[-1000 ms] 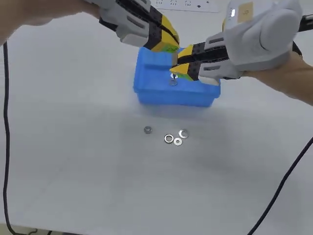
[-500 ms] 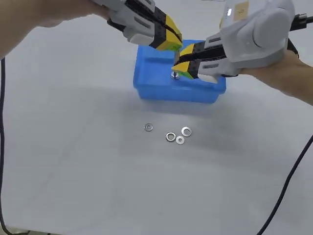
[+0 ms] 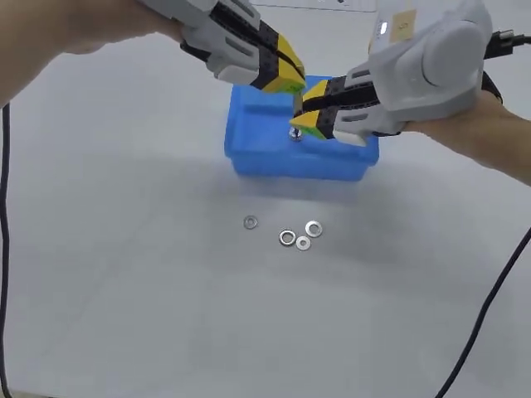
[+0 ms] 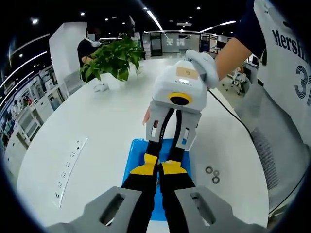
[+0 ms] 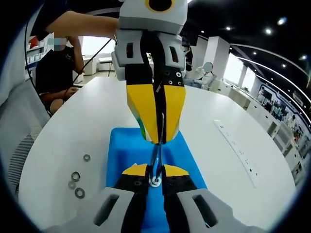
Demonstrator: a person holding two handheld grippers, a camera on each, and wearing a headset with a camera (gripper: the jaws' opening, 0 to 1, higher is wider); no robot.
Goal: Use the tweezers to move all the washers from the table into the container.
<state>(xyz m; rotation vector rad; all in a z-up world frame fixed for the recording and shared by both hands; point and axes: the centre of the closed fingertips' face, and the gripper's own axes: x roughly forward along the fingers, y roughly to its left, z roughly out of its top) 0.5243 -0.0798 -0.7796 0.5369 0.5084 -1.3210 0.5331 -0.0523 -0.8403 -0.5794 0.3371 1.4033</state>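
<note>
A blue container [image 3: 274, 157] stands on the white table. Above its inside hang thin metal tweezers [image 5: 158, 145], with a washer [image 5: 155, 181] pinched at their tip [image 3: 295, 133]. My left gripper [image 3: 290, 83] comes in from the far side, its yellow jaws shut on the tweezers' upper part. Meeting it from the right, my right gripper [image 3: 309, 116] has its yellow tips closed around the tweezers low down [image 5: 155, 171], just above the washer. Several loose washers [image 3: 287, 238] lie on the table in front of the container.
A black cable [image 3: 489, 298] runs across the table at the right. A power strip [image 5: 238, 150] lies on the table beyond the container. A person sits at the far side [image 5: 58, 68], near a potted plant [image 4: 112, 58].
Both grippers stay over the container with the washer held at the tweezers' tip. The head view has shifted slightly. The loose washers have not moved.
</note>
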